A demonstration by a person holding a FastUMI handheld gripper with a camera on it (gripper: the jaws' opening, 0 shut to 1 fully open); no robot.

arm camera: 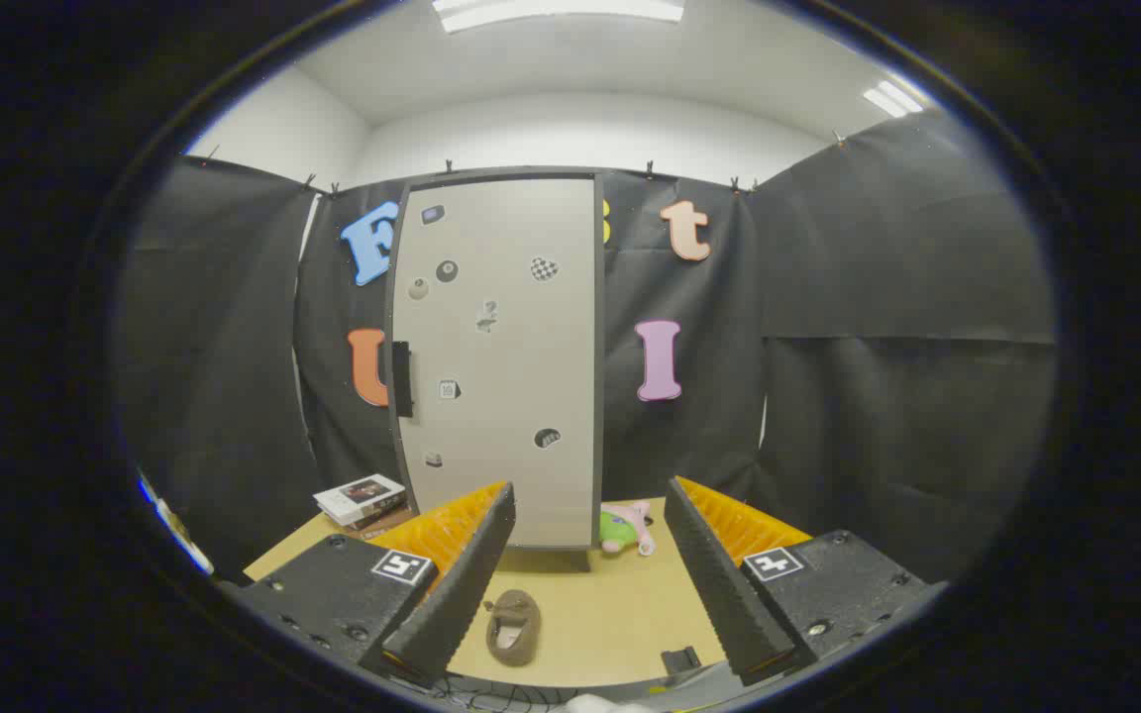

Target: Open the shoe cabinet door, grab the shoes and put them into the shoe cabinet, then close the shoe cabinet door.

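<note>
The gripper (590,584) is hanging released, its fingers spread wide and holding nothing, above the counter (620,614). A shoe (513,626) is lying flat on the counter between the fingers, close to the left one, at about 7 o'clock from the midpoint. The cabinet (501,366) is standing beyond the fingers at 12 o'clock, its door shut, with a dark handle (401,378) on the door's left edge. Books (363,500) are sitting at 10 o'clock by the cabinet's foot, and a soft toy (625,528) is lying at 1 o'clock by its right corner.

The shoe is looking like a soft slipper: probably light, floppy, with a fuzzy surface that should not slip. Pinching the side wall or the heel rim across its narrow width seems best, since the toe may fold. The door is probably stiff and light; the handle is the place to hook or pinch, and it needs opening first.
</note>
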